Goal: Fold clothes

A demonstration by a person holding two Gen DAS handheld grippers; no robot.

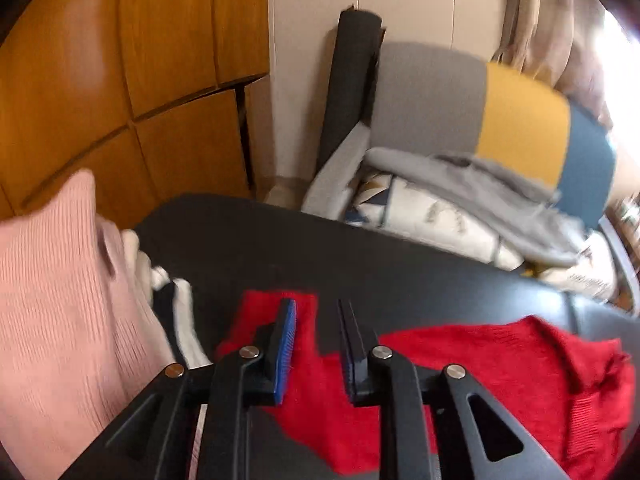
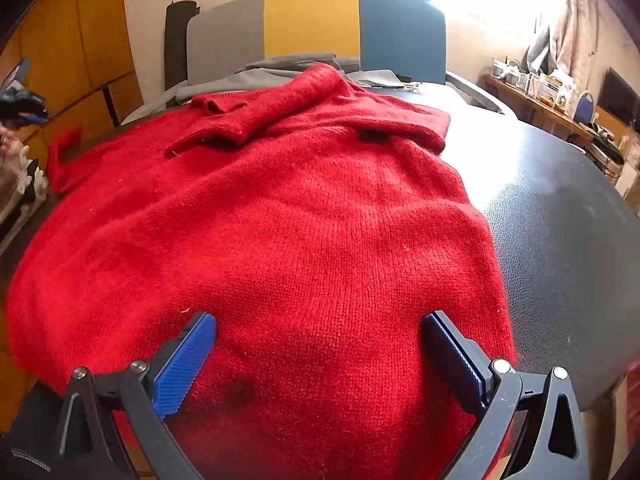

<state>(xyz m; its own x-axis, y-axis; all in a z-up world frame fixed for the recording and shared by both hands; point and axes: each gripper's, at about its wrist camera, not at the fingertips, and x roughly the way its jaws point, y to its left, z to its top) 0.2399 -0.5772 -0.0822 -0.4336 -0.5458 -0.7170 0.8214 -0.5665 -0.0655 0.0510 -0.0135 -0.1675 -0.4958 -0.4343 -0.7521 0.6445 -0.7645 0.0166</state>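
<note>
The red sweater (image 2: 272,216) lies spread on the dark counter (image 2: 560,216), its right sleeve folded across; both hand-held grippers, left (image 1: 318,344) and right (image 2: 320,356), hover apart, so grip edges squarely for even folds.

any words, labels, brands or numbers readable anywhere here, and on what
None can be read.
red sweater: no tag or print showing.
pink knit: plain, no label showing.
patterned cushion: shapes only, no letters.
boxes and jars on the side shelf: any labels are too small and blurred.
left tool and right tool: no markings visible.
</note>
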